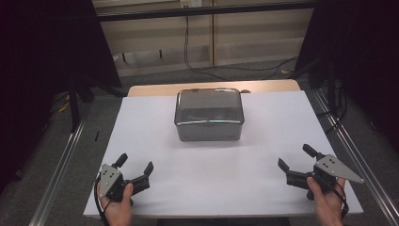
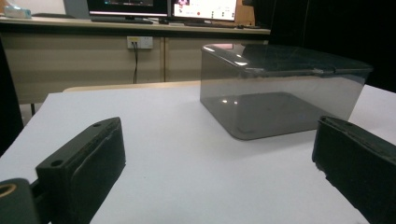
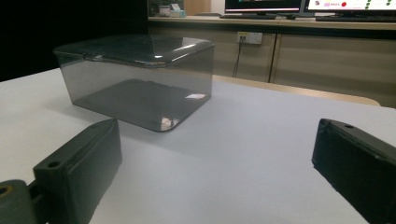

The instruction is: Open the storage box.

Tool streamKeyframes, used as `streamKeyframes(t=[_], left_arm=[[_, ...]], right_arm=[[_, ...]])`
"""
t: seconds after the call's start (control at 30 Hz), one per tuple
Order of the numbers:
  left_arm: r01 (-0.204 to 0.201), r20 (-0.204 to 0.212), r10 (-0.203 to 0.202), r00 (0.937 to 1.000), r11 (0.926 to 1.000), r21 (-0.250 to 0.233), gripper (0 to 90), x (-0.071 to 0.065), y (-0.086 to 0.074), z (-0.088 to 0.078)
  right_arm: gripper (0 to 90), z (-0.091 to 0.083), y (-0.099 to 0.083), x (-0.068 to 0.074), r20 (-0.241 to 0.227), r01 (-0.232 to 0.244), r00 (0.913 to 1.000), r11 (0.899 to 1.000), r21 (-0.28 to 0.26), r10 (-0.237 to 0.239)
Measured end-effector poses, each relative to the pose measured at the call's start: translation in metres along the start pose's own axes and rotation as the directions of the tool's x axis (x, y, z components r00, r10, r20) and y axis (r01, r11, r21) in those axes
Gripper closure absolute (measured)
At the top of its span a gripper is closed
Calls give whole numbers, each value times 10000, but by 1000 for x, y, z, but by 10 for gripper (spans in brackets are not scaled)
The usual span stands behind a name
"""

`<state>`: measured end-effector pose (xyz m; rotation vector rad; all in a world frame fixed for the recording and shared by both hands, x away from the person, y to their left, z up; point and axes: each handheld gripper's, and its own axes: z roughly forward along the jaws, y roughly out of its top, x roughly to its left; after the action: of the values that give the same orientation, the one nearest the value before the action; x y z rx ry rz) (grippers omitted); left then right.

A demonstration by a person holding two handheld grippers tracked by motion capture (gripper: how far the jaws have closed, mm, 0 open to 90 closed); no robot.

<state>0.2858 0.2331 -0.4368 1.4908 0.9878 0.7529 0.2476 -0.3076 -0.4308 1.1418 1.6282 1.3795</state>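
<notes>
Both tools, left tool (image 1: 136, 168) and right tool (image 1: 295, 158), rest wide open and empty at the bench's (image 1: 141, 122) near corners, flanking the lidded smoky box (image 1: 209, 115) for access.

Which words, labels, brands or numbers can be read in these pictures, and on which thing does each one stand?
No text can be read.
Monitor screens behind the table, in both gripper views: coloured shapes and lines, too small and blurred to read.
Wall socket plate: a small yellow mark, not readable.
Smoky transparent box with its lid: no label seen.
Grey plate on the right hand-held gripper: holes, no writing seen.
</notes>
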Motion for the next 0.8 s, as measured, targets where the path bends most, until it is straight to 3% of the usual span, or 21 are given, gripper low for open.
streamKeyframes(t=[0.27, 0.4, 0.53, 0.63, 0.8], left_arm=[[251, 67, -252, 9997, 9994, 217, 28, 1, -2, -1], [141, -104, -138, 9999, 9996, 241, 30, 2, -2, -2], [120, 28, -121, 9999, 9989, 443, 30, 1, -3, -2], [-139, 78, 135, 9999, 9988, 469, 30, 1, -3, -2], [-88, 49, 86, 10000, 9991, 417, 30, 2, -3, -2]], right_arm=[[23, 3, -1, 0, -145, -287, 9995, 9996, 72, 288], [23, 7, -1, 3, -373, -256, 9990, 9996, 116, 260], [22, 10, 0, 5, -451, -176, 9988, 9996, 216, 186], [26, 15, 4, 7, -406, 176, 9990, 9992, 352, -162], [19, 20, 12, 11, -826, 87, 9966, 9998, 177, -72]])
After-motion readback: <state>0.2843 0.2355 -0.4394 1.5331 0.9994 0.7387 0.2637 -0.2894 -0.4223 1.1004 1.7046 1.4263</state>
